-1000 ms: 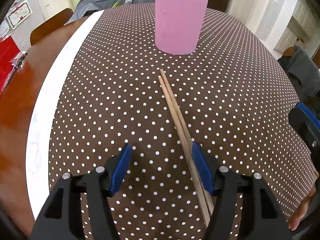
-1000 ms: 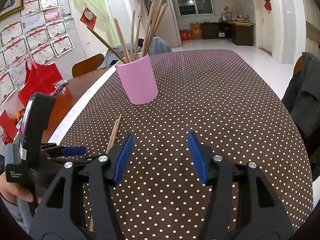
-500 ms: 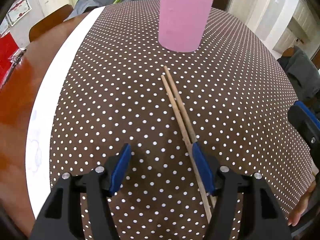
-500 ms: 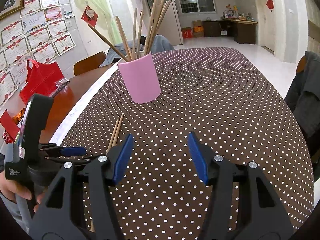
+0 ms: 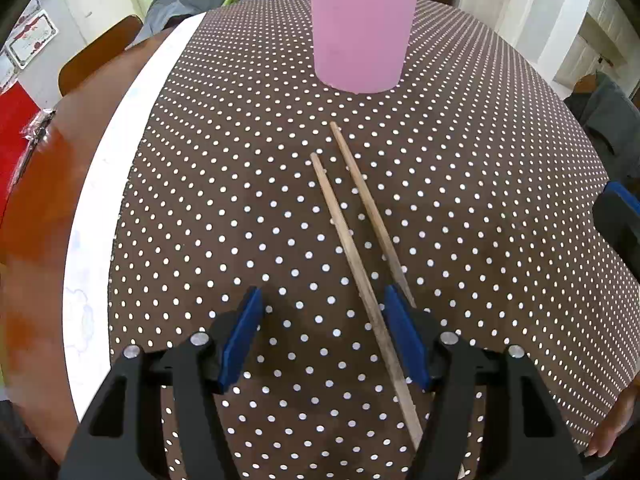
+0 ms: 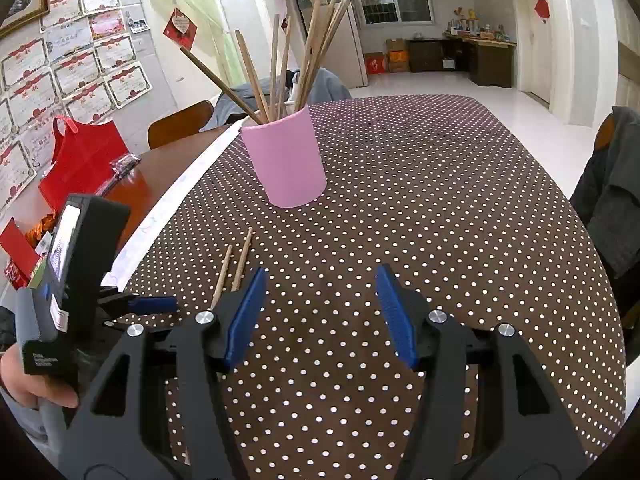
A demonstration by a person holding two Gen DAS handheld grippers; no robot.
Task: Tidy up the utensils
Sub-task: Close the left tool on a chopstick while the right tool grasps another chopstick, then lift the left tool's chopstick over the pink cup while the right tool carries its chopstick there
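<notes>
Two wooden chopsticks [image 5: 352, 236] lie side by side on the dotted brown tablecloth, tips pointing toward a pink cup [image 5: 364, 28] that holds several more chopsticks [image 6: 288, 68]. My left gripper [image 5: 324, 336] is open, low over the cloth; one chopstick runs between its jaws close to the right pad [image 5: 404, 340], the other passes under that pad. My right gripper [image 6: 320, 316] is open and empty, to the right of the chopsticks [image 6: 236, 268], with the cup [image 6: 286, 164] ahead. The left gripper's body [image 6: 68, 272] shows at the left of the right wrist view.
A white strip [image 5: 104, 208] borders the cloth's left edge, with bare wooden table [image 5: 36, 208] beyond. A red bag [image 6: 80, 160] sits on that wood. Chairs stand at the far left [image 6: 180, 124] and at the right with a grey jacket [image 6: 612, 184].
My left gripper has moved forward toward the cup and lower; the chopstick tips now look slightly apart. The right gripper has edged forward a little.
</notes>
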